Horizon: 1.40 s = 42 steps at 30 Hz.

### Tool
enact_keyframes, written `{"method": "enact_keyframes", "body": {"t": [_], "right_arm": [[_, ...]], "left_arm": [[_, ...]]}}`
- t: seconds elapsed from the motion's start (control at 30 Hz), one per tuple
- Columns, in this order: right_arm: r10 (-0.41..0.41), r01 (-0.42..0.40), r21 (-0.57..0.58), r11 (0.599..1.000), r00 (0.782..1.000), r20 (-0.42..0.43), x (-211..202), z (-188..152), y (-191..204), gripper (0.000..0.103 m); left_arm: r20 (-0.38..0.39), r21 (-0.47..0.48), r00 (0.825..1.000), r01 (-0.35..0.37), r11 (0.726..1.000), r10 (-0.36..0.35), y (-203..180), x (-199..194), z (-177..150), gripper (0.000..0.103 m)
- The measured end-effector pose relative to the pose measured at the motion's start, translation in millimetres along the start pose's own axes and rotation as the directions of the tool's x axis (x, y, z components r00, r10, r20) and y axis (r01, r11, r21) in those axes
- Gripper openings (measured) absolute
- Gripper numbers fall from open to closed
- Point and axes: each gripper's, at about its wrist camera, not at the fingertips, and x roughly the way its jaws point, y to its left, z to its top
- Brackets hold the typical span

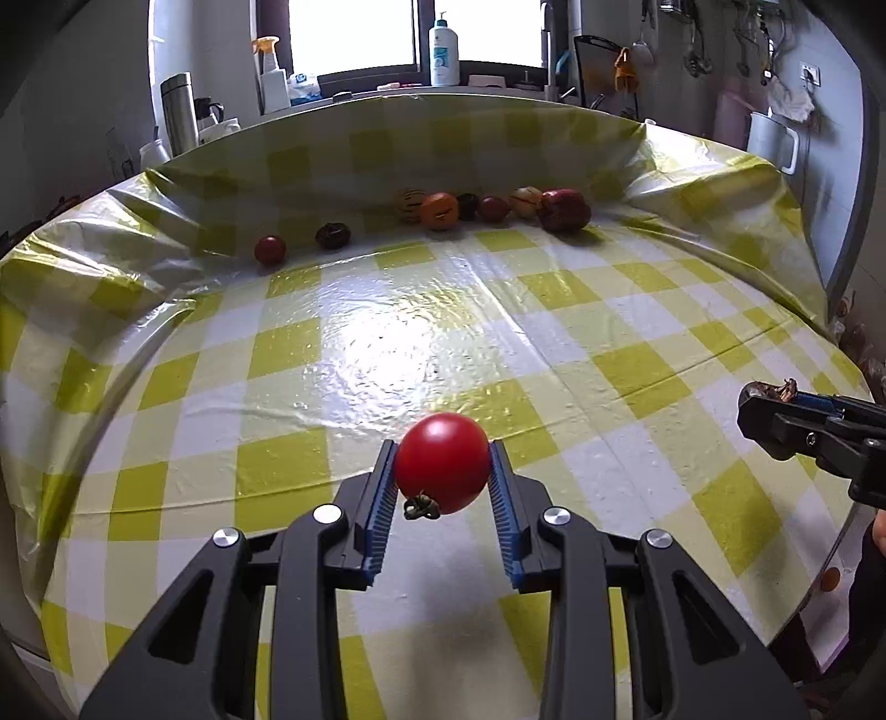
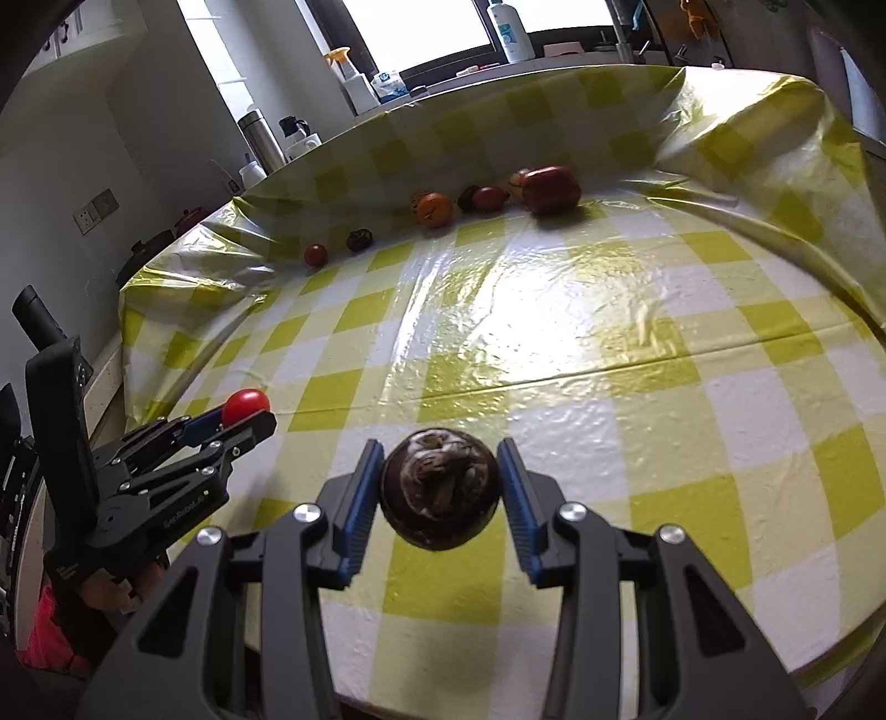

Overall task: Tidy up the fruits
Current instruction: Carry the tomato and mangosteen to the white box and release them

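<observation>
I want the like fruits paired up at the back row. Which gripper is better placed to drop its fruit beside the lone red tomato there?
Left. The left gripper holds a red tomato, and the lone tomato lies toward its side; the right gripper holds a dark mangosteen.

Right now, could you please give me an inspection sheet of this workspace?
Surface: checked yellow-and-white tablecloth, glossy, wrinkled, turned up at the far edge.
Job's things: red tomato in the left claw; dark round fruit in the right claw; row of fruits along the far edge.
Clutter: nothing seen.
Claws: both shut on fruit, above the cloth.
Cables: nothing seen.
Surroundings: window, pump bottle, spray bottle, steel flask.
</observation>
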Motion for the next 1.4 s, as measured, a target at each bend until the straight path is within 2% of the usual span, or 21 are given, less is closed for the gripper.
{"method": "enact_keyframes", "body": {"t": [0.3, 0.53, 0.63, 0.83, 0.93, 1.0, 1.07, 1.17, 1.23, 1.33, 1.4], "right_arm": [[-0.036, 0.034, 0.024, 0.999, 0.998, 0.06, -57, -29, -44, 0.042], [-0.102, 0.093, 0.098, 0.991, 0.99, 0.092, -107, -65, -92, 0.042], [-0.151, 0.136, 0.14, 0.981, 0.983, 0.101, -127, -82, -114, 0.042], [-0.259, 0.235, 0.225, 0.946, 0.962, 0.088, -158, -115, -162, 0.042], [-0.317, 0.298, 0.247, 0.922, 0.947, 0.04, -162, -131, -185, 0.042], [-0.346, 0.336, 0.238, 0.911, 0.938, 0.001, -161, -141, -198, 0.042], [-0.372, 0.375, 0.213, 0.902, 0.927, -0.057, -156, -150, -210, 0.042], [-0.409, 0.432, 0.146, 0.89, 0.898, -0.164, -144, -164, -234, 0.042], [-0.422, 0.457, 0.108, 0.883, 0.873, -0.246, -130, -172, -255, 0.042], [-0.442, 0.488, 0.052, 0.871, 0.827, -0.347, -105, -179, -282, 0.042], [-0.444, 0.496, 0.029, 0.868, 0.801, -0.402, -88, -182, -298, 0.042]], "left_arm": [[-0.007, 0.11, 0.999, 0.045, 0.993, -0.045, -53, -10, -3, 0.031], [0.011, 0.213, 0.996, 0.088, 0.973, -0.093, -102, -26, -8, 0.031], [-0.008, 0.227, 0.986, 0.164, 0.96, -0.167, -123, -30, -9, 0.031], [-0.024, 0.271, 0.962, 0.268, 0.924, -0.272, -164, -38, -11, 0.031], [-0.044, 0.34, 0.943, 0.324, 0.883, -0.329, -195, -46, -15, 0.031], [-0.08, 0.39, 0.924, 0.373, 0.842, -0.373, -222, -48, -19, 0.031], [-0.13, 0.424, 0.9, 0.429, 0.797, -0.415, -246, -48, -25, 0.031], [-0.227, 0.467, 0.859, 0.509, 0.723, -0.459, -285, -39, -42, 0.031], [-0.29, 0.511, 0.847, 0.531, 0.676, -0.446, -315, -27, -58, 0.031], [-0.36, 0.603, 0.844, 0.536, 0.591, -0.399, -359, -7, -92, 0.031], [-0.408, 0.63, 0.832, 0.554, 0.544, -0.376, -383, 6, -113, 0.031]]}}
